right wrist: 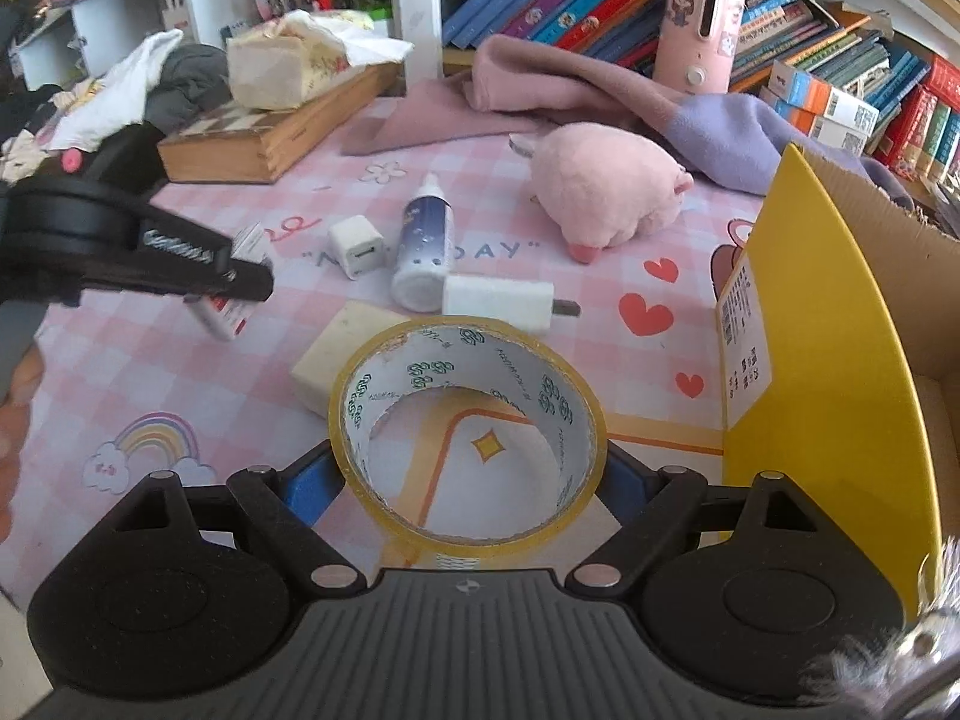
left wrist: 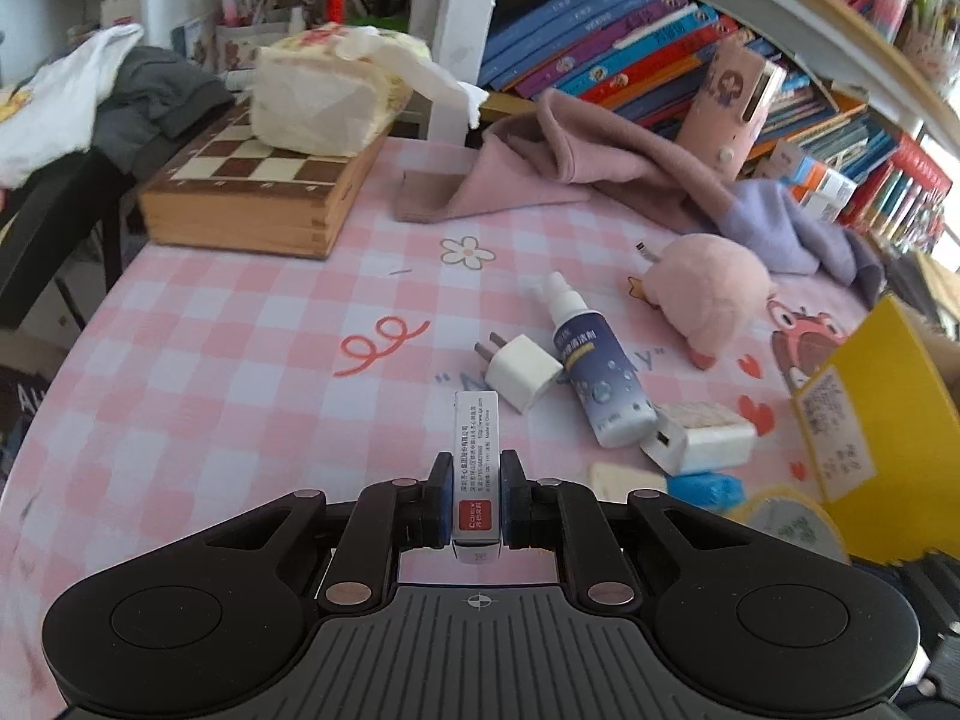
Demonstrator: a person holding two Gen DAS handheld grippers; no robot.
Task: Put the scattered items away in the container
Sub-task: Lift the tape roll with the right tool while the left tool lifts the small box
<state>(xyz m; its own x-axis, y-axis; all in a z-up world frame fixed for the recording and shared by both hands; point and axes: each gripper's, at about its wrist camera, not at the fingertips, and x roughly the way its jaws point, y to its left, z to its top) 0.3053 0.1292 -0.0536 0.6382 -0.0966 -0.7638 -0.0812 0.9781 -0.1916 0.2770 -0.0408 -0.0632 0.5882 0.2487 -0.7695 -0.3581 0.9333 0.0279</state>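
Observation:
My left gripper (left wrist: 476, 483) is shut on a small white staples box (left wrist: 476, 462) with a red label and holds it above the pink checked table; both show at the left of the right wrist view (right wrist: 237, 276). My right gripper (right wrist: 471, 468) is shut on a roll of clear tape (right wrist: 468, 438), held just left of the yellow cardboard box (right wrist: 828, 372), whose flap stands open. On the table lie a spray bottle (left wrist: 594, 372), a white plug adapter (left wrist: 522, 372), a white charger block (left wrist: 699, 441), a beige eraser (right wrist: 342, 354) and a pink plush toy (left wrist: 714, 294).
A wooden chess box (left wrist: 258, 192) with a tissue pack on it stands at the back left. Pink and purple cloth (left wrist: 576, 174) lies at the back by shelves of books. A pink device (right wrist: 699, 18) stands upright among them.

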